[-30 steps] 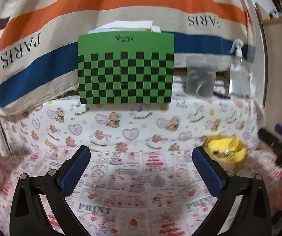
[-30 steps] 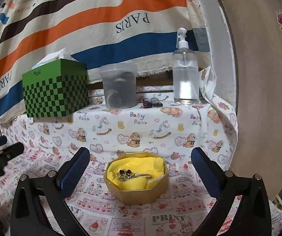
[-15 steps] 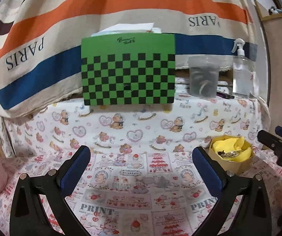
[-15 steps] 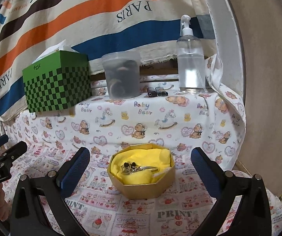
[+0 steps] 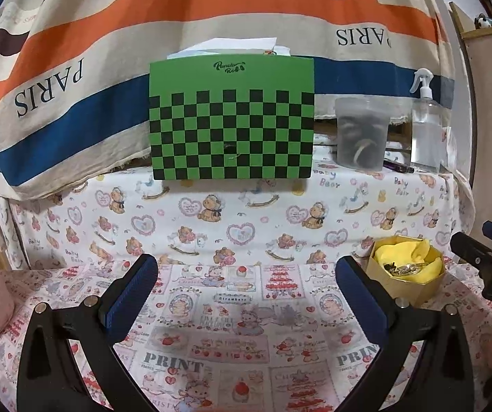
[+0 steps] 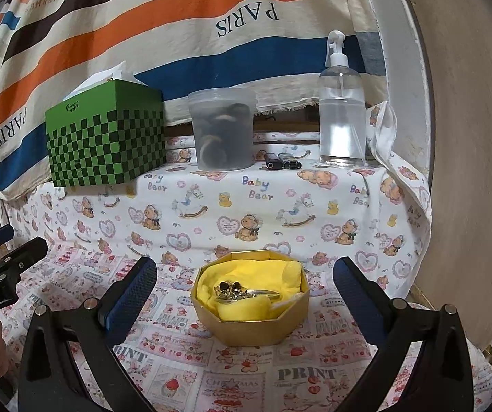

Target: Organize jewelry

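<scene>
A gold octagonal box point(image 6: 251, 326) lined with yellow cloth sits on the printed cloth. Jewelry point(image 6: 242, 290) lies on the yellow lining: dark beads and metal pieces. My right gripper point(image 6: 245, 288) is open and empty, its fingers either side of the box, a little short of it. In the left wrist view the box point(image 5: 410, 286) is at the right, beyond my right finger. My left gripper point(image 5: 246, 290) is open and empty over bare cloth.
On a raised ledge behind stand a green checkered tissue box point(image 6: 105, 137), a clear tub point(image 6: 223, 130), a spray bottle point(image 6: 342, 103) and two small dark items point(image 6: 282, 163). A striped PARIS cloth point(image 6: 177, 17) hangs behind. A wall point(image 6: 469, 137) is at right.
Both grippers have drawn back and tilted slightly, so the scene sits lower and farther in view. The box and jewelry have not moved. Both grippers stay open.
</scene>
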Demonstrator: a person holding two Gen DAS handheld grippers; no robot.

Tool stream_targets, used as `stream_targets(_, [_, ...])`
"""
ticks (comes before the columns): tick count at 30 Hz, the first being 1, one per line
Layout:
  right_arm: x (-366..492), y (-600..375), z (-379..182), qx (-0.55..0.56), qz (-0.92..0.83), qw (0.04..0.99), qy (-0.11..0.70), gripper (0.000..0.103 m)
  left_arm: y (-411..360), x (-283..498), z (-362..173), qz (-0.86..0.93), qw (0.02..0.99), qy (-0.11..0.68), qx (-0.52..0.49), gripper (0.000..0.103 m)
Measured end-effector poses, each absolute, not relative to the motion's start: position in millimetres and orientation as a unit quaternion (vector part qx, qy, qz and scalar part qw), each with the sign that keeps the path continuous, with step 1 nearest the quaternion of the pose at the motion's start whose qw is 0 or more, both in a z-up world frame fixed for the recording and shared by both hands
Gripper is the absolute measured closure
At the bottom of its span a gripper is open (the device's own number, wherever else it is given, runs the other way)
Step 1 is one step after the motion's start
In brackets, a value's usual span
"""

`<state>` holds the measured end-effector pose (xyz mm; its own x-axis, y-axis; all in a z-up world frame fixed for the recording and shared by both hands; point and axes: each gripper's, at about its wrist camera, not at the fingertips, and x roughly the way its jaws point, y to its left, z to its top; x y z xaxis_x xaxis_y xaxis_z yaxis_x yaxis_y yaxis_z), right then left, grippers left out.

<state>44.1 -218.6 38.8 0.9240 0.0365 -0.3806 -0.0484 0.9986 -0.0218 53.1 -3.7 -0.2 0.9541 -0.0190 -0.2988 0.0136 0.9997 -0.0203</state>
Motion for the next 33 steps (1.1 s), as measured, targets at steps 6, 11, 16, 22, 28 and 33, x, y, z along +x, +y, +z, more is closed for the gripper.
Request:
stream_targets(6, [44.3, -217.9, 38.2, -0.018, 0.024, 0.981, 0.194, 0.000, -4.0, 53.1, 0.0, -0.008, 0.988, 0.151, -0.009, 0.000])
stream_targets(11, [44.1, -217.7, 38.3, -0.018, 0.024, 0.981, 0.193, 0.000, -3.8, 51.7, 0.2, -0.003, 0.989, 0.147, -0.007, 0.000])
stream_targets(16, [43.8, -217.2, 38.3, -0.019, 0.024, 0.981, 0.193, 0.000, -3.7, 52.2, 0.2, -0.004, 0.989, 0.149, -0.006, 0.000])
stream_targets(22, [43.8, -216.8, 38.0, -0.020, 0.025, 0.981, 0.193, 0.000, -5.4, 51.6, 0.0, -0.003, 0.989, 0.150, -0.002, 0.000])
stream_targets(28, [44.2, -217.3, 37.4, -0.023, 0.028, 0.981, 0.192, 0.000, -5.0, 51.6, -0.2, 0.001, 0.988, 0.152, -0.003, 0.000])
stream_targets(33, [44.4, -216.7, 37.8, -0.023, 0.029, 0.981, 0.192, 0.000, -5.1, 50.8, 0.0, 0.000, 0.989, 0.151, -0.005, 0.000])
